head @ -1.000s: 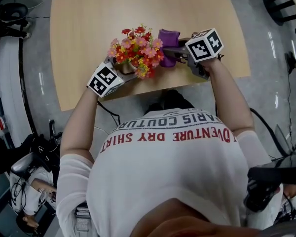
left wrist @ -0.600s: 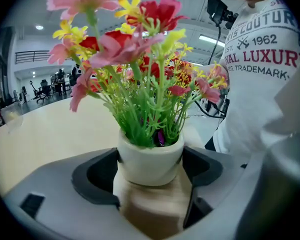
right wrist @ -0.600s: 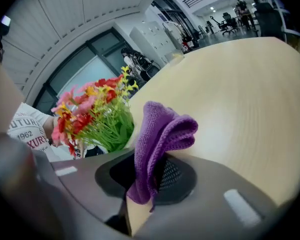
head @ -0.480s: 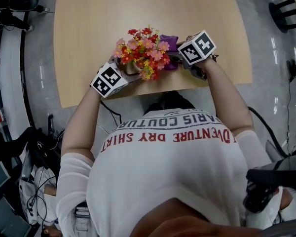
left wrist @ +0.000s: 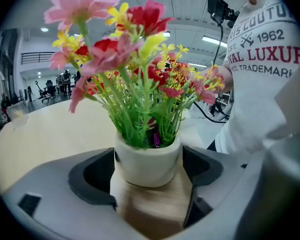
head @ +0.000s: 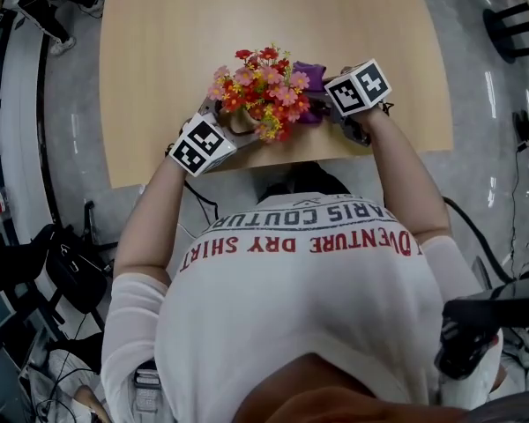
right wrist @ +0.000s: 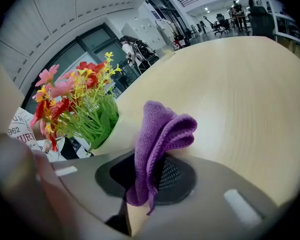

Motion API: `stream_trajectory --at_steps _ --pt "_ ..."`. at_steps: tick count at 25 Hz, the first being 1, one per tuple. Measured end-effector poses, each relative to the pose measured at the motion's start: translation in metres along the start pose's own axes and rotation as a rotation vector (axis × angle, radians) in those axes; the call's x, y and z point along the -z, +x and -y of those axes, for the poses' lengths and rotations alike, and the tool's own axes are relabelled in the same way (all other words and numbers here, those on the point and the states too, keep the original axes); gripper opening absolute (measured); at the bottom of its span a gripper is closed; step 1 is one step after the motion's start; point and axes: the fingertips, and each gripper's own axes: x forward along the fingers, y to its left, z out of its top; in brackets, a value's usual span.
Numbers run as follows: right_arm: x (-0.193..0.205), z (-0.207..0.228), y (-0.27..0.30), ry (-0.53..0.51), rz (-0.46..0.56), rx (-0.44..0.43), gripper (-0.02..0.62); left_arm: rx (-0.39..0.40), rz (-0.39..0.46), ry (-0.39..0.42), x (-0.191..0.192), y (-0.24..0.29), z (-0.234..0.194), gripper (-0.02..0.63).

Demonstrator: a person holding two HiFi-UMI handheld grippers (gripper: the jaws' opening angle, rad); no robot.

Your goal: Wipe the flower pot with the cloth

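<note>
A white flower pot (left wrist: 147,163) on a wooden base holds red, pink and yellow artificial flowers (head: 260,91). It sits between the jaws of my left gripper (left wrist: 149,176), which is shut on its sides near the table's front edge. In the head view that gripper (head: 234,123) reaches under the blooms, which hide most of the pot. My right gripper (right wrist: 150,179) is shut on a folded purple cloth (right wrist: 160,129) that sticks up from its jaws. The cloth (head: 310,73) sits just right of the flowers, partly behind them, and I cannot tell whether it touches the pot.
The pale wooden table (head: 203,25) stretches away beyond the pot. Its front edge (head: 247,167) lies close under both grippers. Grey floor surrounds it, with chair bases (head: 511,16) at the right and bags and cables (head: 62,271) at the left.
My right gripper has brought the purple cloth lower and closer to the flowers, so the blooms now cover part of it. The left gripper still holds the pot in about the same place.
</note>
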Motion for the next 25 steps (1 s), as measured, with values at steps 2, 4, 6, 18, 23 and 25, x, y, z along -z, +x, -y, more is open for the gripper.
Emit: stream_trajectory --at_steps 2,4,6,18,23,25 --pt "-0.001 0.002 -0.001 0.017 0.020 0.003 0.063 -0.042 0.030 -0.041 -0.004 -0.004 -0.001 0.413" --pt "0.000 0.004 -0.003 0.027 0.037 0.008 0.063 -0.114 0.073 -0.105 -0.006 -0.009 -0.005 0.413" --pt "0.001 0.006 -0.006 0.030 0.052 0.016 0.063 -0.196 0.110 -0.170 -0.005 -0.011 -0.007 0.422" --pt "0.008 0.011 -0.019 0.062 0.136 0.030 0.063 -0.525 0.188 -0.448 0.003 0.012 0.002 0.423" --pt "0.009 0.008 -0.022 0.071 0.165 0.024 0.063 -0.553 0.180 -0.467 0.006 0.009 0.003 0.423" --pt "0.008 0.007 -0.022 0.074 0.167 0.021 0.063 -0.548 0.172 -0.463 0.006 0.006 0.000 0.423"
